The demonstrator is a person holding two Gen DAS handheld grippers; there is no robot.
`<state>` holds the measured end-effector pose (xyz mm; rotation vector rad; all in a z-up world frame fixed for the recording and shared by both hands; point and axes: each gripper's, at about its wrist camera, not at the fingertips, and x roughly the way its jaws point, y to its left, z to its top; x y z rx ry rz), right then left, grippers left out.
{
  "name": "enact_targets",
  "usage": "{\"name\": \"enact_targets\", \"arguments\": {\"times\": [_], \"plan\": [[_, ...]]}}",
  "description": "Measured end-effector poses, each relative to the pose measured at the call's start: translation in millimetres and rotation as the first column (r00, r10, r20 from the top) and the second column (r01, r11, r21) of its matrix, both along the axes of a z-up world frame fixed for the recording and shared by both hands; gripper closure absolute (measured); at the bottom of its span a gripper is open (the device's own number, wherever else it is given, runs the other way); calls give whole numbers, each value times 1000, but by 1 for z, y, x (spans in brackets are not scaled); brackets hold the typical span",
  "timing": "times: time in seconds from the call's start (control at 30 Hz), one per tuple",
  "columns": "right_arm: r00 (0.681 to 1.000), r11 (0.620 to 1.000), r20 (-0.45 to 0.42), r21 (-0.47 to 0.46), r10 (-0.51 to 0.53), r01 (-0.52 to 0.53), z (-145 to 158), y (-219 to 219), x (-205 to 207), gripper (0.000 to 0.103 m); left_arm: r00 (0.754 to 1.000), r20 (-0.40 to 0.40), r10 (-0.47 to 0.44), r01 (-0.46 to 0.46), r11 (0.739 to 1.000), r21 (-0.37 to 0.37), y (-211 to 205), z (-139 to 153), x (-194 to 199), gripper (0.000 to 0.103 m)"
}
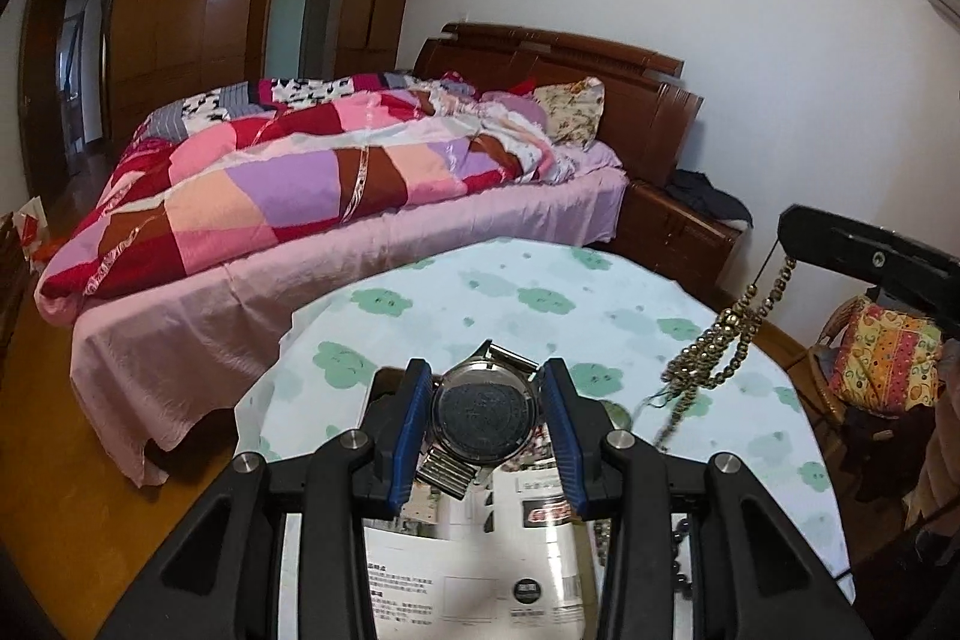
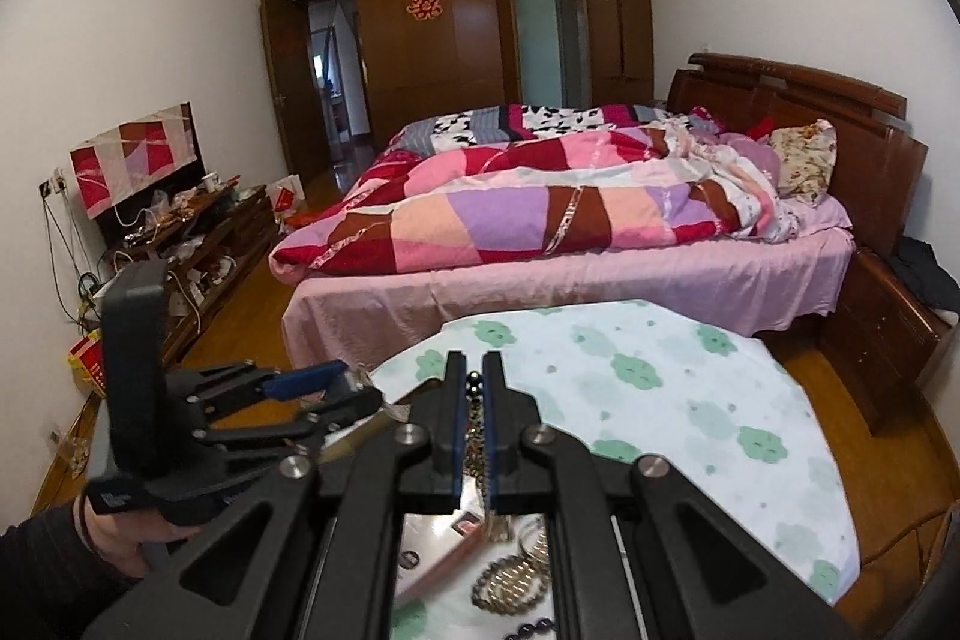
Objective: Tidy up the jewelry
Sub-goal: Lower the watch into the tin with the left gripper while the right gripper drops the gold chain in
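At lower centre of the left wrist view, our left hand-held gripper [image 1: 485, 415] clamps a round steel wristwatch with a metal band [image 1: 483, 418] between its blue pads, above the cloud-patterned surface [image 1: 600, 304]. Our right hand-held gripper [image 2: 474, 388], at lower centre of its view, pinches a strand of golden beads [image 1: 729, 340], dangling at right.

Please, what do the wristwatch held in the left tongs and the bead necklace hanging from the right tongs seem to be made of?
Wristwatch: probably steel. The case is grey and shiny, and the band is made of ribbed metal links; the round face toward the camera looks dull and dark.

Bead necklace: small round beads with a golden, brassy gleam, so probably metal or metal-coated; the view cannot settle which.
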<state>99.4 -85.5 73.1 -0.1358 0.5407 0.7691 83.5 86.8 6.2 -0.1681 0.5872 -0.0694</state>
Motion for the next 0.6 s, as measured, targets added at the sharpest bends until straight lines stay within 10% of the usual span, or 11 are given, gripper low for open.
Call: {"name": "enact_targets", "arguments": {"times": [0.6], "plan": [[995, 997, -95, -80, 2, -10, -60, 44, 14, 96, 996, -84, 35, -28, 996, 88, 8, -40, 17, 64]]}}
